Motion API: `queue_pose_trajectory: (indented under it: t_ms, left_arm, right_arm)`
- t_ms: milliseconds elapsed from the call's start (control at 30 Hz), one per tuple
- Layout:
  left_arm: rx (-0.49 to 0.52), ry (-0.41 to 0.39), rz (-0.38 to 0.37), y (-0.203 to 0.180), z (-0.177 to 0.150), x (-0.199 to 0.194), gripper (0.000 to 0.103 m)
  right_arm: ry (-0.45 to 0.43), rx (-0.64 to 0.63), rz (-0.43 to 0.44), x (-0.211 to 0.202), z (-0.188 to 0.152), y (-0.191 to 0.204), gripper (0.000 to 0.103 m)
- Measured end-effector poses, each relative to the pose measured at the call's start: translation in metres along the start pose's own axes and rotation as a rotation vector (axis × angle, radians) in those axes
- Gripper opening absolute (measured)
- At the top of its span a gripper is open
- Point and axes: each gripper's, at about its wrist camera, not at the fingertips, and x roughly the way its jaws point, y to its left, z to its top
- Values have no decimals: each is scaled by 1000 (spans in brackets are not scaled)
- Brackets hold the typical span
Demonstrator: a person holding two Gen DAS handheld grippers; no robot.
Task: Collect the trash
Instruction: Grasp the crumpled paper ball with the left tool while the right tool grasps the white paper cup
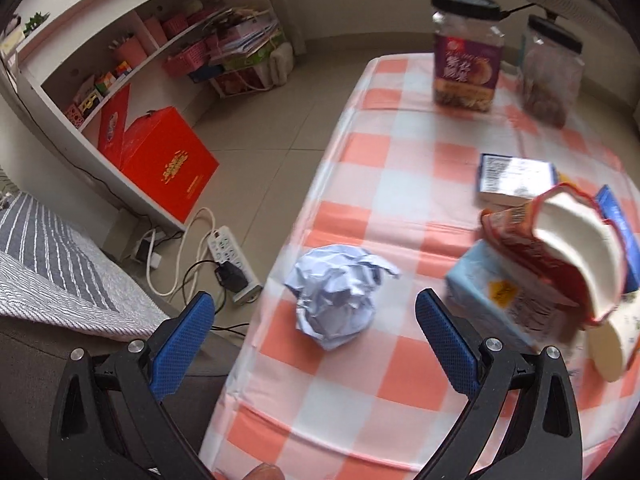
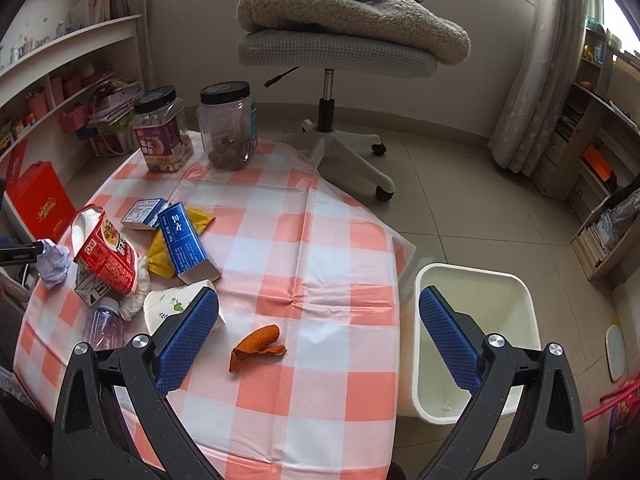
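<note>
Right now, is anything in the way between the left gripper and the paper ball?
Nothing visible. The left gripper is open, and the paper ball lies just ahead on bare tablecloth. The cartons sit off to its right.

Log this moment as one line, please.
left gripper: open, facing paper ball | right gripper: open, over orange peel | bin: empty, beside table

Two lidded jars [image 2: 192,128] stand beside an office chair [image 2: 340,52], bookshelf [image 1: 132,40].
</note>
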Motion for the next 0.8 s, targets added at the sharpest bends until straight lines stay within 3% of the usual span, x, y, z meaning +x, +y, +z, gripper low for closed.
queue_pose_trajectory:
  t_ms: [100, 133, 267, 367, 500, 600, 700, 800]
  left_arm:
    - [-7, 8, -10, 7, -1, 18, 92]
    - [-1, 18, -29, 7, -1, 23, 84]
    - [52, 44, -90, -4, -1, 33, 34]
    - [43, 29, -145, -7, -2, 30, 15]
    - [50, -50, -165, -8, -1, 7, 15]
    - [22, -144, -177, -2, 3, -24, 15]
    - [-25, -227, -228, 3, 9, -54, 15]
    - [-59, -286, -288, 2, 13, -78, 15]
  right_arm:
    - [10, -3, 84, 18, -13, 7, 96]
    - [21, -16, 97, 26, -19, 11, 96]
    - [68, -105, 177, 45, -24, 41, 96]
    - [124, -115, 258, 55, -27, 62, 96]
    - [226, 16, 317, 75, -31, 70, 96]
    - [311, 206, 378, 90, -32, 63, 96]
    - [374, 367, 412, 106, -34, 61, 95]
    - [416, 447, 448, 119, -33, 70, 90]
